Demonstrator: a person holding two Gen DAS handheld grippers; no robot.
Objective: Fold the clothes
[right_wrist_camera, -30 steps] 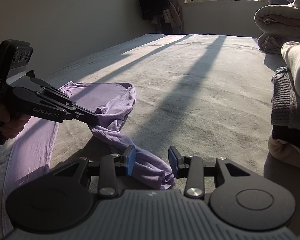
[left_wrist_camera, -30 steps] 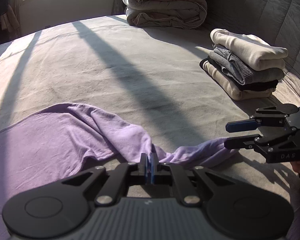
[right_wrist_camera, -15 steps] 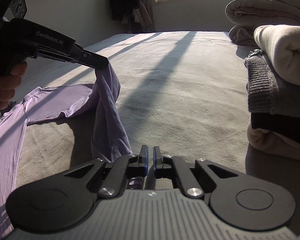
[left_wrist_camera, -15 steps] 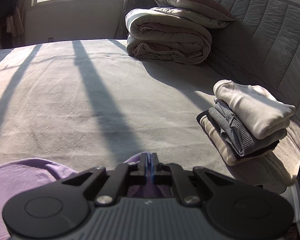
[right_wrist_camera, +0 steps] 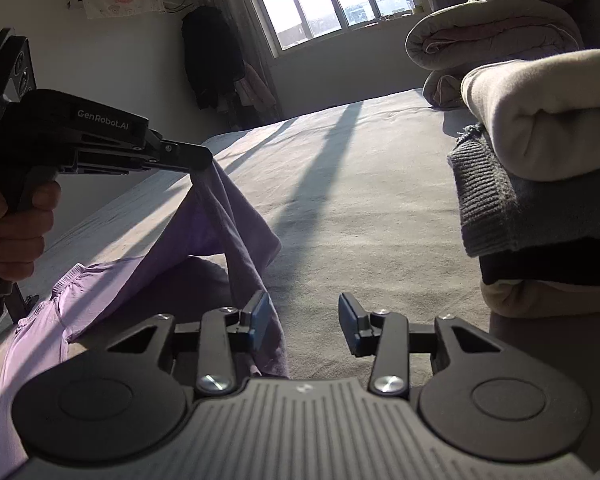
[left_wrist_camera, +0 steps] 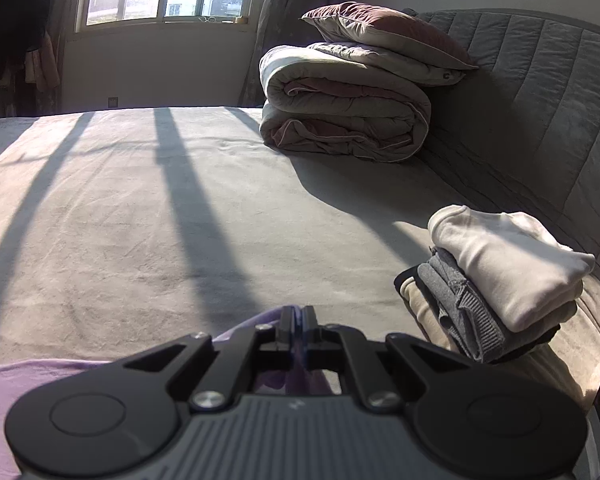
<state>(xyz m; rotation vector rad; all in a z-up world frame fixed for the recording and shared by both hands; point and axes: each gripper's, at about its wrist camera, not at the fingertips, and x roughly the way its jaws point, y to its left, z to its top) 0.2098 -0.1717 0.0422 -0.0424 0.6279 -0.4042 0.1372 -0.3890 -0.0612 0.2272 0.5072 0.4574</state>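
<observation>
Your left gripper (right_wrist_camera: 204,158) pinches the thin lilac cotton garment (right_wrist_camera: 236,216), lifting one end clear of the grey bed (right_wrist_camera: 360,208), probably for folding. Your right gripper (right_wrist_camera: 304,320) hangs released, jaws apart beside the draped cloth.

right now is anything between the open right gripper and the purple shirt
Nothing visible. The purple shirt hangs from the shut left gripper, and its lower edge drapes against the right gripper's left finger, partly in the open gap. The folded clothes stack sits off to the right.

Lilac garment (right_wrist_camera: 236,216), cream top (left_wrist_camera: 512,264), grey ribbed knit (right_wrist_camera: 496,208), possibly maroon pillow (left_wrist_camera: 384,28)
</observation>
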